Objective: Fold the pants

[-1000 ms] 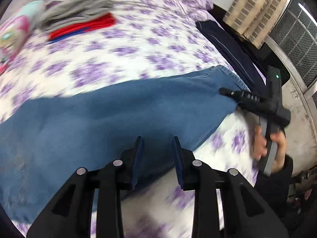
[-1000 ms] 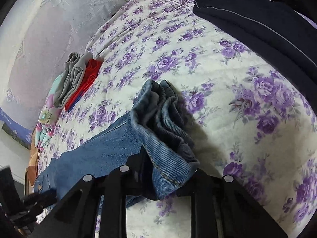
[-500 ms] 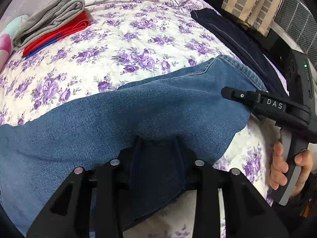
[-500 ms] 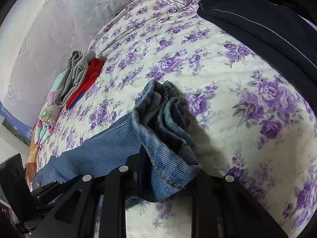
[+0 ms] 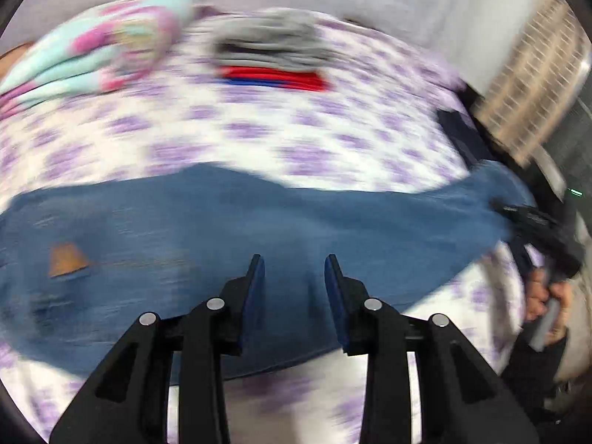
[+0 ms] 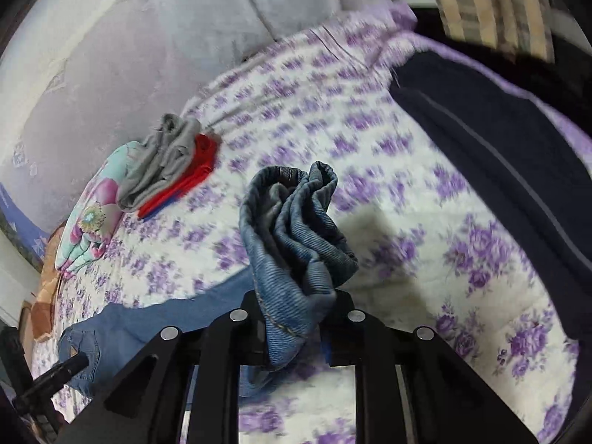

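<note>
Blue jeans (image 5: 229, 222) lie stretched across the purple-flowered bedspread (image 5: 259, 137), with a brown patch toward the left. My left gripper (image 5: 294, 277) is open and empty just above the middle of the jeans. My right gripper (image 6: 296, 318) is shut on the bunched hem end of the jeans (image 6: 296, 222) and holds it lifted off the bed. It also shows at the right of the left wrist view (image 5: 532, 222), gripping that end. The left wrist view is blurred.
A folded stack of grey and red clothes (image 6: 170, 162) and a floral pillow (image 6: 92, 222) lie at the far side of the bed. A dark navy garment (image 6: 499, 155) lies along the right side. A striped cushion (image 6: 492, 3) stands beyond it.
My left gripper let go of the jeans' near edge, opened, and swung left. My right gripper lifted the bunched jeans end higher off the bed.
</note>
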The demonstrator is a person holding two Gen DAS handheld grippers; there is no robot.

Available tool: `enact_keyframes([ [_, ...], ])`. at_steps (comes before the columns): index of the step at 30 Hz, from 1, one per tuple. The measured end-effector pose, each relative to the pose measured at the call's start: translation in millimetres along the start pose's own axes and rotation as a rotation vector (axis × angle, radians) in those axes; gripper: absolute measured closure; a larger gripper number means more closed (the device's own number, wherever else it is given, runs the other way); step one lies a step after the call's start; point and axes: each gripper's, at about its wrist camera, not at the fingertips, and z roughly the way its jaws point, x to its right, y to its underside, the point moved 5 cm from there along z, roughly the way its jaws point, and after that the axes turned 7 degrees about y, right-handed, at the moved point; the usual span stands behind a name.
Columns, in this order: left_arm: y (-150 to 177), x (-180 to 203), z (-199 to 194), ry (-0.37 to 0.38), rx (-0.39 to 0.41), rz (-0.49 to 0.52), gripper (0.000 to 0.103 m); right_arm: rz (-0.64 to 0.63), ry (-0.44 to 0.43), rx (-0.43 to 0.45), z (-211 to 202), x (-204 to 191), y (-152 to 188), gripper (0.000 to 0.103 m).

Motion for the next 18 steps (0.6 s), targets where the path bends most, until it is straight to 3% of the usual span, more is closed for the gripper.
enact_keyframes([
  [3, 9, -64, -11, -0.066, 0.021, -0.108, 0.065, -0.073, 0.019, 0.034, -12, -29, -3, 0.084],
  [5, 15, -99, -4, -0.029, 0.009, -0.197, 0.075, -0.099, 0.022, 0.024, -12, -46, -5, 0.085],
  [6, 17, -107, -2, -0.006, 0.013, -0.223, 0.086, -0.112, 0.018, 0.019, -13, -54, -6, 0.085],
  [12, 20, -104, -2, -0.020, 0.065, -0.161, 0.085, -0.279, 0.001, 0.033, -27, -129, 5, 0.085],
  [18, 21, -114, -7, 0.075, 0.076, -0.199, 0.086, -0.491, 0.004, 0.024, -20, -214, 54, 0.085],
])
